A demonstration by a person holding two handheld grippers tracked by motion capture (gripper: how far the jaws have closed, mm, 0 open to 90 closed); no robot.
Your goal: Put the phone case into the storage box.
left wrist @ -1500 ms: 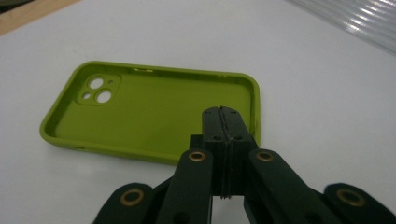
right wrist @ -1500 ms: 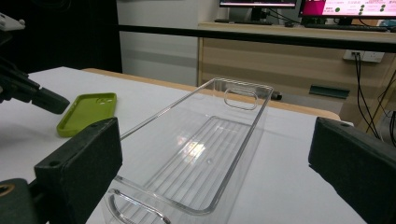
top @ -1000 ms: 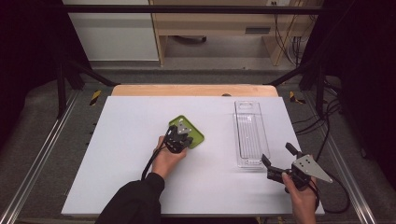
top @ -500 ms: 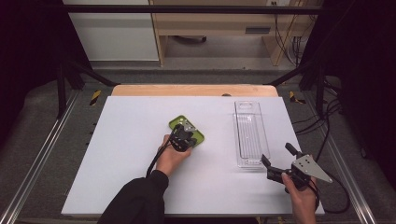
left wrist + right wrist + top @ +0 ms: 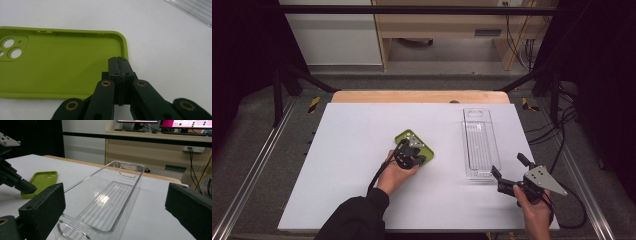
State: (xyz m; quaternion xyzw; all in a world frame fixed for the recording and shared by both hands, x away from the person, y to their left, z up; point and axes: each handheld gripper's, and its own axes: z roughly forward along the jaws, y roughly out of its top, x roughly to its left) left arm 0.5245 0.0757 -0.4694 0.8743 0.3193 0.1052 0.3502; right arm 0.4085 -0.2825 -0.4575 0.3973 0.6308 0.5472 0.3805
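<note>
- The left gripper point(image 5: 119, 65), its jaws pressed flat together with nothing between them, hovers low over the near right corner of a lime-green phone case point(image 5: 60, 67) lying open side up on the white table point(image 5: 362, 130).
- The case stretches away to the left of the closed tips in the left gripper view, its camera cut-outs at the far left end; whether the tips touch the case's rim cannot be told.
- The right gripper point(image 5: 509, 175), jaws spread wide and holding nothing, waits at the near end of a clear plastic tray point(image 5: 479, 145), which runs straight ahead of it.
- Judgement: to lift the case, the left jaws should open first, then straddle the raised rim at the corner, one pad inside and one outside, closing gently so the soft wall does not slip.
- From the right gripper, the case lies well to its left, beyond the tray's long side.
</note>
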